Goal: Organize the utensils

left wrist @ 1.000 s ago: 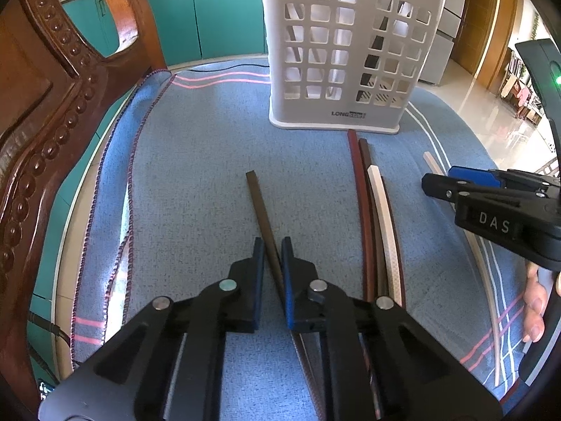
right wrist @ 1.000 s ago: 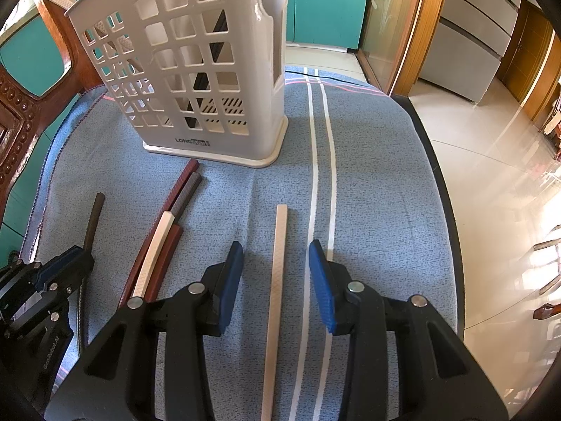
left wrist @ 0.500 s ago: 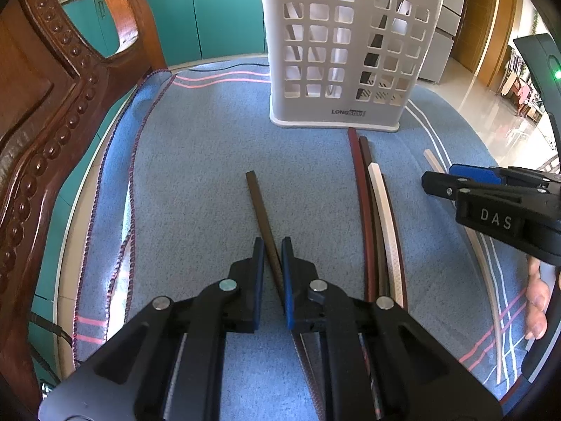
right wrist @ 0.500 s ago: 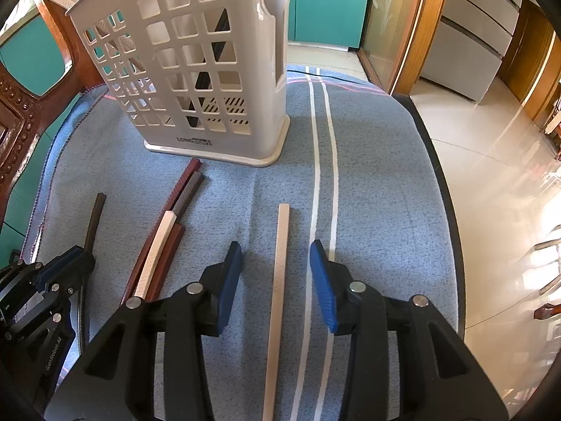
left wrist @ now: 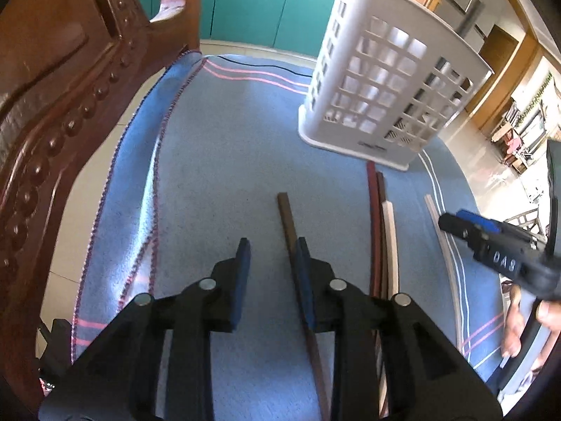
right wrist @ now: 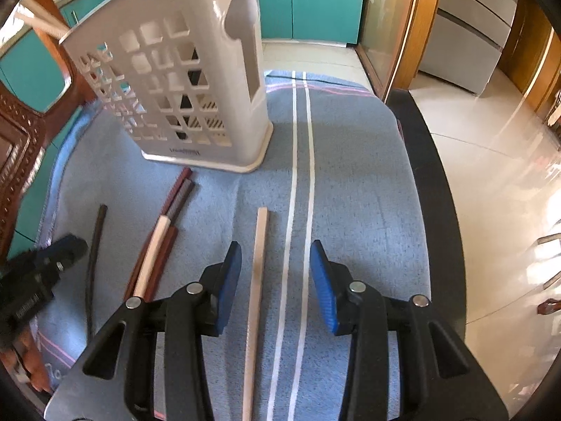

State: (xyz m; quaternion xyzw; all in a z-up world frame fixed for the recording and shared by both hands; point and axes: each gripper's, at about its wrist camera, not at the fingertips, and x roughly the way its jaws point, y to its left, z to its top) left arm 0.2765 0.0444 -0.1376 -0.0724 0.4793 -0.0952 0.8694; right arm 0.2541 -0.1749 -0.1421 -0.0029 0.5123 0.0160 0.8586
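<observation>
Gaping both, L hand-held gripper point(left wrist: 270, 256) beside dark chopstick point(left wrist: 288, 217); R hand-held gripper point(right wrist: 277, 263) straddles pale chopstick point(right wrist: 258, 245).

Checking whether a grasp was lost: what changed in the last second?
The left gripper opened, letting go of the dark brown chopstick, which now lies by its right finger; its view swung left. The right gripper stays open over the pale chopstick. The basket and bundled chopsticks are unmoved.

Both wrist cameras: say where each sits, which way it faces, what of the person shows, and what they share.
Left wrist: on the left gripper, facing along its open fingers over a dark chopstick toward the basket; right gripper at right.
Right wrist: on the right gripper, open around a pale chopstick; left gripper at left.
Shared: basket, chopsticks, blue cloth.
</observation>
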